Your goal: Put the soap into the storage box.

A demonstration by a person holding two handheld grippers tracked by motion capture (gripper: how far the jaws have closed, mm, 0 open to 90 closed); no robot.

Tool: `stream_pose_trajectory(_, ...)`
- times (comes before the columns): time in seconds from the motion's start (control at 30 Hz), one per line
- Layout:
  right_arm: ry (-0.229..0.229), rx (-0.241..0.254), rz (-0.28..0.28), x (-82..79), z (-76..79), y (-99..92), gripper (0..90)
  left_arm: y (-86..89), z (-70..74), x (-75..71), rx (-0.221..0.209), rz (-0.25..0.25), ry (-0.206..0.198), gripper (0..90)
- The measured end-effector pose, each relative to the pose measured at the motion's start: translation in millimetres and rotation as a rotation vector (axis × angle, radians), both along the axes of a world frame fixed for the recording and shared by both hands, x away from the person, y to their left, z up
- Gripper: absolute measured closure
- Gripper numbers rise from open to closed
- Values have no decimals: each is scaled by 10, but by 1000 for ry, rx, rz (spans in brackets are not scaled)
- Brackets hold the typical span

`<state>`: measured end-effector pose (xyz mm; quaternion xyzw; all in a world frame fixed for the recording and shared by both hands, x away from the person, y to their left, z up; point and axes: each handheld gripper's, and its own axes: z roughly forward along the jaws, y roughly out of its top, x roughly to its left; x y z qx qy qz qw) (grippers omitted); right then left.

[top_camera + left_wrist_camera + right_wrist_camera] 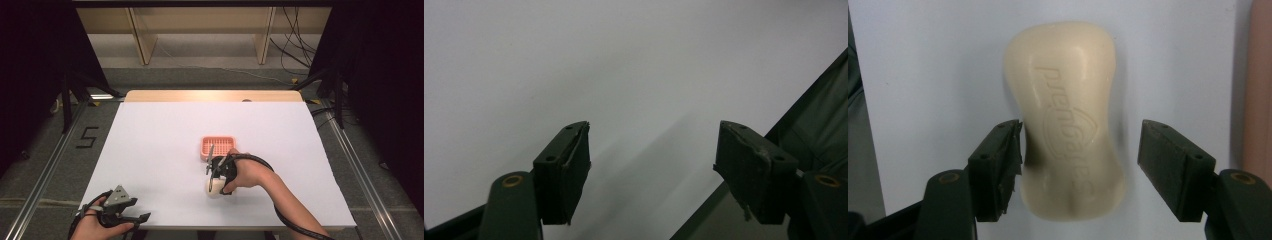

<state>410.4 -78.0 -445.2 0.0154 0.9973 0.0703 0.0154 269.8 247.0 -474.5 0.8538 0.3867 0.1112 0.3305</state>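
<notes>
- The bar of soap (1068, 120), cream-coloured with a raised brand mark pressed into its top, lies flat on the white counter (160, 145) near its front edge, just in front of the pink soap dish (218, 146).
- In the high view the soap (214, 188) is mostly covered by the right tool (218, 186) and the hand around it; a pale rounded end peeks out below.
- The lettering on the bar is soft and blurred, so it cannot be read with confidence.
- The right tool (1080, 167) straddles the bar with its jaws apart. The left pad looks to be at the bar's side, though real contact is hard to judge, while the right pad stands clear with a gap.
- The dish appears at the right gripper view's edge as a pink strip, cut off.
- The left tool (134, 214) rests at the counter's front left corner, well apart from the soap, jaws wide apart with nothing between them (651, 165).
</notes>
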Motion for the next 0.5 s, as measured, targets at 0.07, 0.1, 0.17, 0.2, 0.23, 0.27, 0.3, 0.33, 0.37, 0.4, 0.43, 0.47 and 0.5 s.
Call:
stream_pose_trajectory(0.07, 29, -39, -110, -77, 16, 14, 345, 0, 1, -1, 2, -2, -1, 296)
stream_pose_trajectory(0.1, 35, -44, -94, -61, 3, 22, 344, -1, 1, -1, 2, -2, -2, 296)
stream_pose_trajectory(0.17, 18, -8, -22, -7, -25, 35, 345, -6, -3, -4, -7, 1, 3, 296)
stream_pose_trajectory(0.2, 17, -12, -27, -11, -27, 38, 344, -10, -6, -6, -12, 7, 8, 296)
stream_pose_trajectory(0.23, 24, -21, -44, -22, -31, 41, 344, -10, -7, -6, -13, 7, 8, 296)
stream_pose_trajectory(0.27, 42, -41, -66, -28, -27, 45, 344, -7, -3, -5, -9, 2, 5, 296)
stream_pose_trajectory(0.3, 44, -44, -71, -30, -30, 46, 344, -3, -1, -1, -4, -3, -1, 296)
stream_pose_trajectory(0.33, 39, -39, -71, -32, -35, 50, 344, -9, -6, -7, -13, 8, 8, 296)
stream_pose_trajectory(0.37, 27, -18, -26, -5, -51, 56, 344, -7, -3, -6, -9, 5, 6, 296)
stream_pose_trajectory(0.4, 26, -12, -18, 3, -55, 59, 344, -1, 2, -1, 0, -4, -2, 296)
stream_pose_trajectory(0.43, 36, -25, -42, -14, -53, 62, 345, -3, 1, -3, -4, -2, -1, 296)
stream_pose_trajectory(0.47, 29, -15, -11, 4, -63, 69, 346, -10, -6, -7, -14, 6, 7, 296)
stream_pose_trajectory(0.5, 29, -18, -19, -1, -69, 72, 347, -10, -7, -6, -13, 7, 8, 296)
